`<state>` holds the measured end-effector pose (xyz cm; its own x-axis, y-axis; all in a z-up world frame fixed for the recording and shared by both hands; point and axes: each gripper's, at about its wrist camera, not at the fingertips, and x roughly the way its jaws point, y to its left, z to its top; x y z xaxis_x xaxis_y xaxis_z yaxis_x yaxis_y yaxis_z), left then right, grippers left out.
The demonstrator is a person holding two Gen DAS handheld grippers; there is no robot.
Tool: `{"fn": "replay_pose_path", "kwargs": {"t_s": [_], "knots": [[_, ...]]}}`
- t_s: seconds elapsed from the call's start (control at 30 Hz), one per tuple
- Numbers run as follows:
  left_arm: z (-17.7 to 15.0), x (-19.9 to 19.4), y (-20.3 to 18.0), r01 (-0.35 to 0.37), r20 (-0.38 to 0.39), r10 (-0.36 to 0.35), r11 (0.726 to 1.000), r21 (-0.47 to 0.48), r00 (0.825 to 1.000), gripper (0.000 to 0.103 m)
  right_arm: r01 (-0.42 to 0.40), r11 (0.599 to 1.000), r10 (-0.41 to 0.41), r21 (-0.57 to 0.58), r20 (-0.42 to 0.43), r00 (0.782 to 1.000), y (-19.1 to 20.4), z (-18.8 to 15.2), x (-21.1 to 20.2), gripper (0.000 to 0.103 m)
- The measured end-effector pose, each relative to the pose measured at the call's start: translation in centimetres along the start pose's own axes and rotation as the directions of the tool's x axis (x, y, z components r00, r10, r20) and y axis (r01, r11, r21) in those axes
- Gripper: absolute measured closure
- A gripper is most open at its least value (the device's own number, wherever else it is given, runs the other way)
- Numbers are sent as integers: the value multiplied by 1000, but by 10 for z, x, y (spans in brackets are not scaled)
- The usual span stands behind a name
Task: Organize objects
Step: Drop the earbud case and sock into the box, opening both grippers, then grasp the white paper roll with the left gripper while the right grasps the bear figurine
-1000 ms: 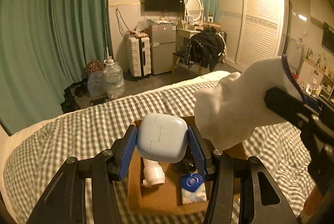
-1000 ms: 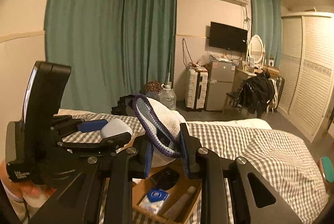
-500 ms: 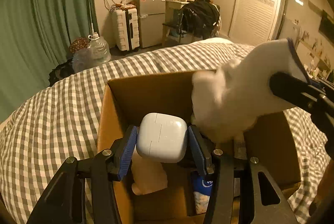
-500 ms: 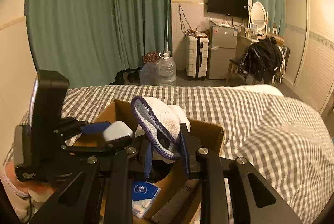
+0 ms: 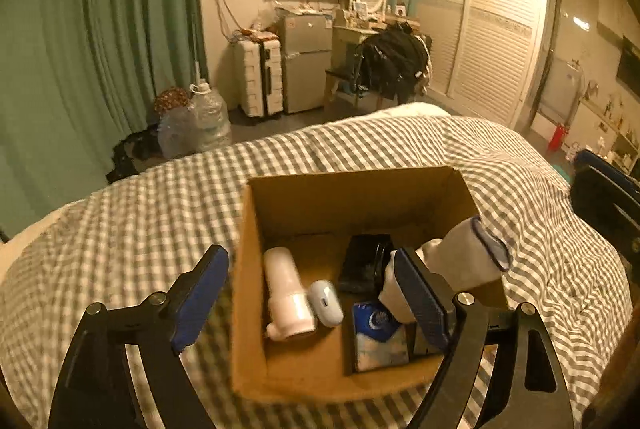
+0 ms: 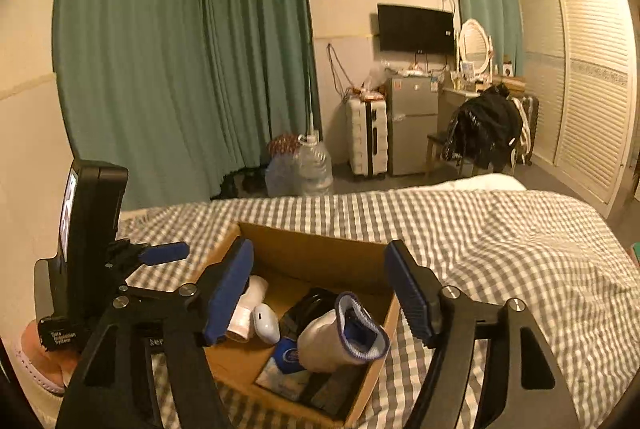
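Both grippers hover above the open brown cardboard box (image 5: pixel 280 361) on the checked bedspread (image 5: pixel 120 229). The left gripper (image 5: pixel 316 293) and right gripper (image 6: pixel 320 289) gape wide, holding nothing. Inside the box lie the white earbud case (image 5: pixel 326 303) and, leaning on its right wall, the white blue-trimmed sock (image 6: pixel 340 339).

sock (image 5: pixel 460 261) toe behind tongs; tissue pack (image 5: pixel 378 341) blurred

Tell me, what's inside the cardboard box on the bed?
Inside the cardboard box lie a white bottle, a white earbud case, a tissue pack, something black and a white sock. What's beneath the sock is hidden.
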<state>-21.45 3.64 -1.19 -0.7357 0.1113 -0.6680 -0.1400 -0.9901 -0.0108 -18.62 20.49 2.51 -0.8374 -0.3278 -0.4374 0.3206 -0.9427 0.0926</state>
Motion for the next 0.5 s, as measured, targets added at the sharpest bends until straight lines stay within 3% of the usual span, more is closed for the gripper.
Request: {"fn": "replay_pose_path", "kwargs": {"t_s": [0.1, 0.23, 0.5], "knots": [[-6, -30, 2, -42, 26, 42, 999, -7, 999, 15, 17, 1000, -17, -22, 10, 1000, 10, 5, -31, 30], [-23, -54, -3, -35, 34, 36, 999, -32, 999, 15, 17, 1000, -17, -18, 14, 1000, 22, 0, -71, 25], [-85, -79, -12, -47, 2, 47, 999, -4, 999, 15, 56, 997, -60, -52, -86, 994, 45, -53, -107, 25]]}}
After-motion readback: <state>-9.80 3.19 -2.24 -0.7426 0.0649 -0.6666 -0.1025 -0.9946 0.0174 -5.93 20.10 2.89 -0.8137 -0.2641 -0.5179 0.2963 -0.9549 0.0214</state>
